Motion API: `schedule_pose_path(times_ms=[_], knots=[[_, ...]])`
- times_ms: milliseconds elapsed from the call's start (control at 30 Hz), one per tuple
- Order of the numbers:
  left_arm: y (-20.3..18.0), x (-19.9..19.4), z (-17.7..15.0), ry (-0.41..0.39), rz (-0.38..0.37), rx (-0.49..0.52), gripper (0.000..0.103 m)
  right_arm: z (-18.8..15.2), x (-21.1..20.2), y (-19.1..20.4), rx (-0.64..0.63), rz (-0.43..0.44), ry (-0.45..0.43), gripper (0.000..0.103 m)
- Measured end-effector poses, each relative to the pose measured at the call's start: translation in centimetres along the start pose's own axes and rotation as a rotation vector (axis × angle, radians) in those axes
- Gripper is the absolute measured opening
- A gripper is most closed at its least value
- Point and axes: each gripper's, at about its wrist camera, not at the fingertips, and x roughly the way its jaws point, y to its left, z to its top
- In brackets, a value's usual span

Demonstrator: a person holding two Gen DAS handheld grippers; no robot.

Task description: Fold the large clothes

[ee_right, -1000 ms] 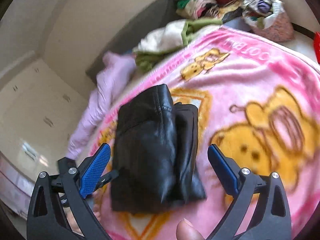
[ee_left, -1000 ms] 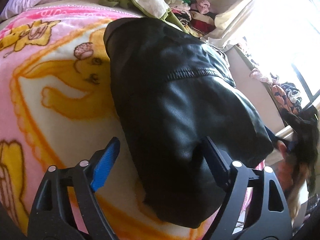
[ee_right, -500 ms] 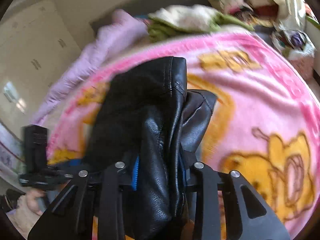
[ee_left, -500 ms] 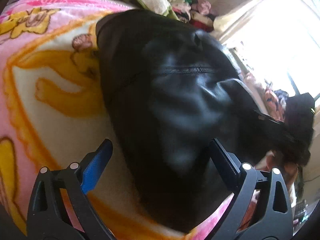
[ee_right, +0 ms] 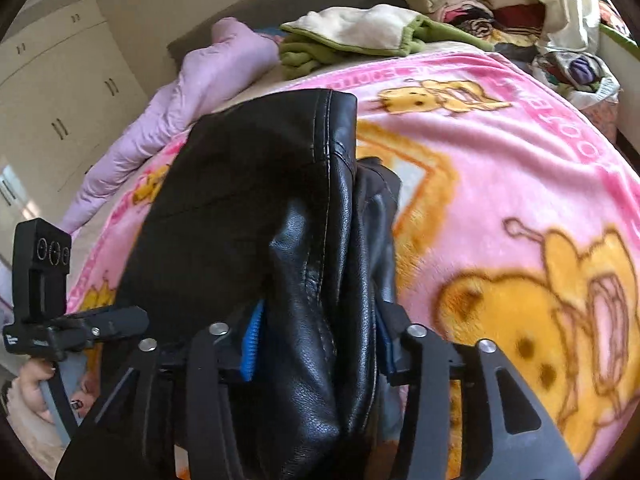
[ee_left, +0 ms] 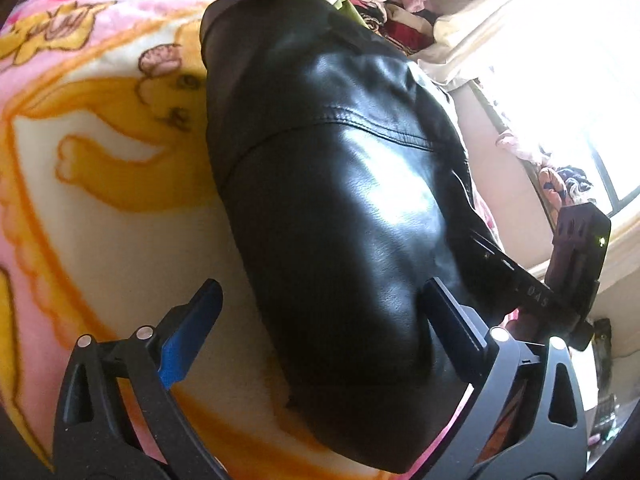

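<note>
Black leather, thick and slick: the folded jacket (ee_right: pixel 256 208) lies mid-blanket (ee_right: pixel 500 168), its near edge bunched between the pads of my right tongs (ee_right: pixel 316 348), whose jaws are easing open. My left tongs (ee_left: pixel 320 328) gape wide, one finger against the jacket, gripping nothing. It looks heavy and springy; I'd hold the seamed edge.

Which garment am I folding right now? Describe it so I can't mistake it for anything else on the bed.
On the pink cartoon-bear blanket covering the bed, the black leather jacket lies folded into a bundle, its near edge bunched between the right gripper. It is the only black, glossy piece; the others are a lilac quilt and bright fabrics behind.
</note>
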Motion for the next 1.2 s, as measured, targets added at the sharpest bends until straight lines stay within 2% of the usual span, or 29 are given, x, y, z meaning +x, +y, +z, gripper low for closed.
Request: schedule_pose_path(times_ms=[67,133,167,233,300,400,500,567,600,667,733,800,867,1000,1033,1067,1133,1200], knots=[[-0.3,-0.2,0.0,-0.008,0.016,0.023,0.094,0.5,-0.3,0.3,-0.002,-0.024,0.019,0.061],[-0.6,-0.6,0.2,-0.021,0.028,0.036,0.094,1.9,-1.2,0.2,0.026,0.019,0.020,0.064],[-0.5,-0.7,0.3,-0.023,0.031,0.038,0.094,2.5,-1.5,0.0,0.042,0.039,0.016,0.075],[-0.9,-0.8,0.3,-0.026,0.044,0.053,0.094,4.1,-1.8,-0.3,0.063,0.042,0.020,0.090],[-1.4,-0.6,0.5,-0.033,0.055,0.063,0.094,5.2,-1.4,-0.6,0.069,0.001,0.011,0.090],[-1.5,-0.9,0.4,-0.037,0.064,0.070,0.094,6.5,-0.3,-0.5,0.087,0.025,0.030,0.090],[-1.7,-1.0,0.5,-0.047,0.084,0.085,0.094,7.7,0.5,0.1,0.073,-0.010,0.031,0.069],[-1.6,-1.2,0.5,-0.047,0.093,0.097,0.094,8.3,1.1,0.5,0.047,-0.013,0.035,0.039],[-1.7,-1.3,0.5,-0.053,0.103,0.103,0.094,8.5,1.4,1.0,0.025,0.003,0.042,0.021],[-2.0,-1.5,0.3,-0.059,0.113,0.119,0.094,8.7,0.8,1.5,-0.005,0.015,0.012,0.013],[-1.8,-1.5,0.3,-0.057,0.091,0.112,0.094,8.8,-0.1,0.6,0.022,0.058,-0.025,0.012],[-1.7,-1.0,0.3,-0.045,0.082,0.109,0.094,8.3,1.2,-0.7,0.058,0.026,0.009,0.013],[-1.6,-0.4,0.2,-0.038,0.079,0.109,0.094,7.2,3.3,-1.5,0.040,-0.048,0.063,0.019],[-1.1,0.0,0.4,-0.039,0.065,0.091,0.094,6.6,3.2,-1.8,0.033,-0.077,0.055,0.032],[-1.1,0.0,0.5,-0.039,0.067,0.093,0.094,6.6,2.7,-1.7,0.031,-0.082,0.050,0.042],[-1.2,-0.1,0.6,-0.044,0.075,0.101,0.094,6.7,2.0,-1.7,0.035,-0.094,0.050,0.056],[-1.3,-0.3,0.6,-0.049,0.085,0.110,0.094,6.7,0.5,-1.9,0.026,-0.062,0.039,0.070],[-1.3,-0.5,0.6,-0.049,0.088,0.113,0.094,6.4,-0.4,-2.2,0.030,-0.016,0.053,0.078]])
